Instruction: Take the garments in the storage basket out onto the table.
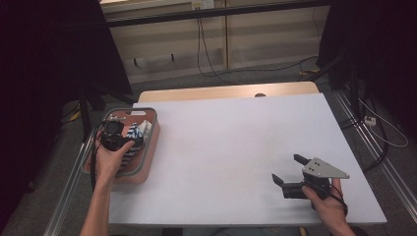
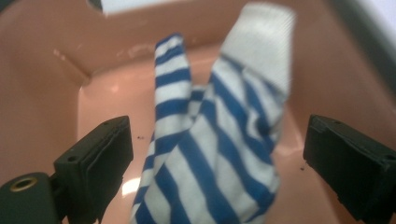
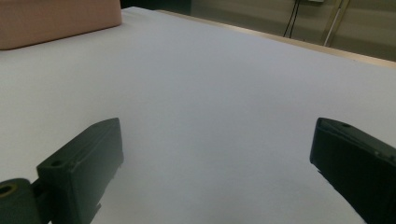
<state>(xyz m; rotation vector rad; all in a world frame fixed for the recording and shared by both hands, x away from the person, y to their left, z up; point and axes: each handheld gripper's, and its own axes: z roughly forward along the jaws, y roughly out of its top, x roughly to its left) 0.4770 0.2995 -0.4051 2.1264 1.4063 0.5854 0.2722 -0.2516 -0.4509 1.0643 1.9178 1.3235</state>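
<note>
Down by my own edge in the high view, right gripper (image 1: 291, 173) sat spread wide over the white table (image 1: 236, 147), while the left gripper view had left gripper (image 2: 217, 154) gaping around a blue-striped sock (image 2: 210, 154) inside the pink bin (image 2: 42, 93).

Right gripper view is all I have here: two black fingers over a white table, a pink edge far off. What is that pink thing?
Observer: A pink bin at the table's left side; the left gripper is down inside it.
Operator: Anything in the bin?
Observer: A blue-and-white striped sock, standing up between that gripper's fingers.
Operator: Gripped yet?
Observer: No. Its fingers are spread wide, gaps either side of the sock.
Operator: And where is mine?
Observer: The right gripper is near the table's front right corner, open, holding nothing.
</note>
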